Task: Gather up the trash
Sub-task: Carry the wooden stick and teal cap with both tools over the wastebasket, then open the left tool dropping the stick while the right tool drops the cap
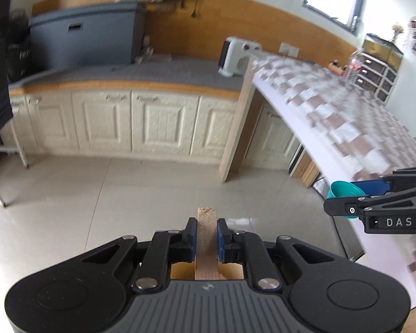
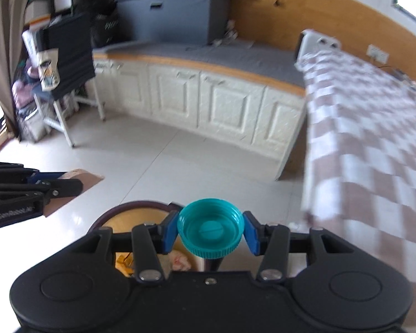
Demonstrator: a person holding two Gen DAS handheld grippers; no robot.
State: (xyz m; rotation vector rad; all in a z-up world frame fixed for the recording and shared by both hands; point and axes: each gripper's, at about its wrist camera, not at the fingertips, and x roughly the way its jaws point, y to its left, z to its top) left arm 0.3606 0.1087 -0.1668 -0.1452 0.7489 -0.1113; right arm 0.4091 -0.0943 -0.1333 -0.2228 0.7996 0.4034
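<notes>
Left wrist view: looking forward and downward along the left gripper point(image 1: 205, 238), close over the tiled floor point(image 1: 124, 194), facing the cream cabinets point(image 1: 152, 122).
Right wrist view: sitting behind the right gripper point(image 2: 210, 233), tilting down, facing those cabinets.
Shared: both are taking in the cabinets, floor, checkered tablecloth point(image 2: 374, 144) and each other's gripper at the frame edge.

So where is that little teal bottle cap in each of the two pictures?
Left wrist view: the teal cap sits at the right edge, pinched in the right gripper.
Right wrist view: the cap is low in the middle, between the blue pads.
Shared landmark: the grey box on the counter.
</notes>
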